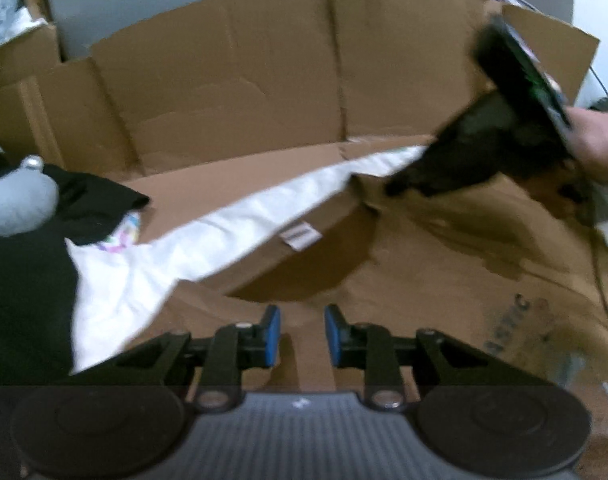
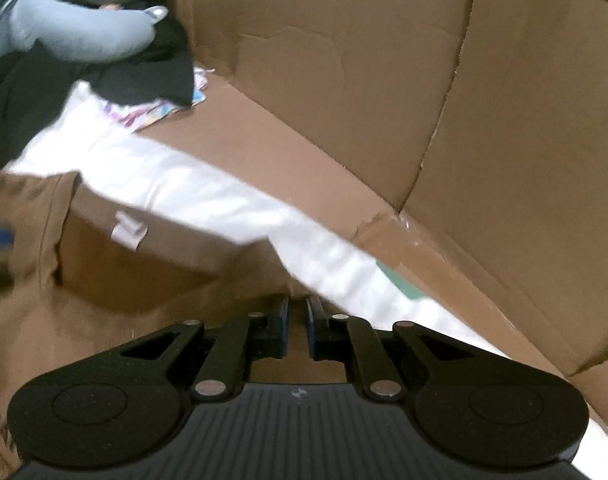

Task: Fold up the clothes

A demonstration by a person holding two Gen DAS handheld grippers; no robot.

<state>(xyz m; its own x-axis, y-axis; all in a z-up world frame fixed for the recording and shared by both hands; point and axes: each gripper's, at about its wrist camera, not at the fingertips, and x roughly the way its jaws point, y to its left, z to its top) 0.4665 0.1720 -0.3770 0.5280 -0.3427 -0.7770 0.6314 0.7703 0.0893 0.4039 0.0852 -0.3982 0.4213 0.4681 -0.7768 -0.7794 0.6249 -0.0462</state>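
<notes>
The left gripper (image 1: 301, 334) sits low over the brown garment (image 1: 444, 280), its blue-padded fingers (image 1: 272, 332) level and parted with nothing between them. Ahead and to its right, the right gripper (image 1: 400, 186) slants down toward the cloth, blurred, with a hand (image 1: 596, 144) on its rear end; a thin dark cable (image 1: 602, 280) trails from it.

In its own camera the right gripper (image 2: 297, 326) shows its jaws drawn narrow with only a slim gap. The brown garment (image 2: 151, 304) lies under and left of them, and the white garment (image 2: 207, 196) crosses just beyond the tips. Blur makes it impossible to tell whether any fabric is pinched there.

The white garment (image 1: 207, 232) runs as a long band from ahead-right to the near left of the left gripper, its lower corner cut off by the gripper body. A small white tag (image 1: 299, 236) hangs from its edge, the print unreadable. Dark stencilled letters (image 1: 512, 328) on the brown fabric to the right are smeared; only something like "ASTIC" shows.

Far left lie a black garment (image 1: 27, 260), partly covered by a grey neck pillow (image 1: 11, 204) that the frame cuts off. Cardboard walls (image 1: 231, 80) stand behind everything.
</notes>
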